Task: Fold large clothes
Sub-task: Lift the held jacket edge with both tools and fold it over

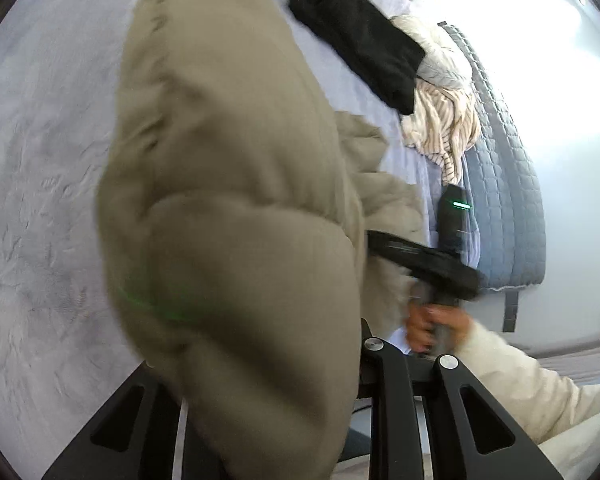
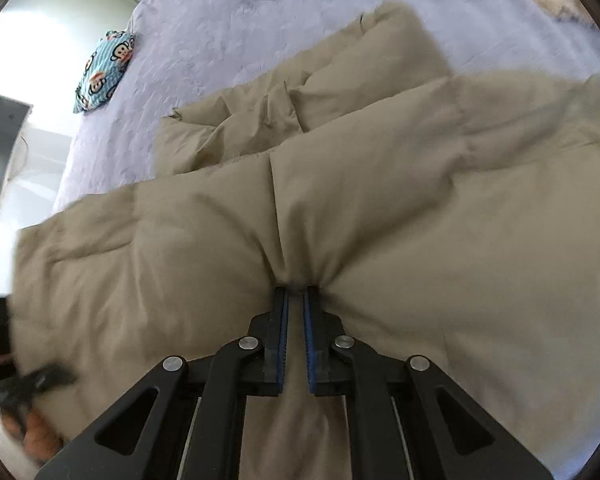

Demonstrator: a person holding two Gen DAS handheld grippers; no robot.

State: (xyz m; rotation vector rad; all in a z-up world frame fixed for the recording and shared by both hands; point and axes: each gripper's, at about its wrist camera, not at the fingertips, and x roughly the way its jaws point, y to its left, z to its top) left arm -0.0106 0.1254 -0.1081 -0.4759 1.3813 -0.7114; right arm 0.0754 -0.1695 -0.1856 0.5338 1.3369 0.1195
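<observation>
A khaki padded coat (image 2: 380, 200) lies spread over a lavender bed cover (image 2: 220, 40). My right gripper (image 2: 294, 294) is shut on a pinched fold of it near its front edge, the blue pads pressing the cloth. In the left wrist view a lifted part of the coat (image 1: 228, 200) hangs in front of the lens and hides my left gripper's (image 1: 284, 320) fingers; the fabric bunches between its arms, so it is gripped. The right gripper (image 1: 420, 260) also shows there, held by a hand (image 1: 432, 328) at the coat's right edge.
A black garment (image 1: 356, 36) and a striped beige one (image 1: 444, 120) lie at the far side of the bed, beside a grey quilted blanket (image 1: 500, 160). A blue cartoon-monkey pillow (image 2: 104, 72) sits at the bed's left edge. A cream sleeve (image 1: 520, 380) crosses the lower right.
</observation>
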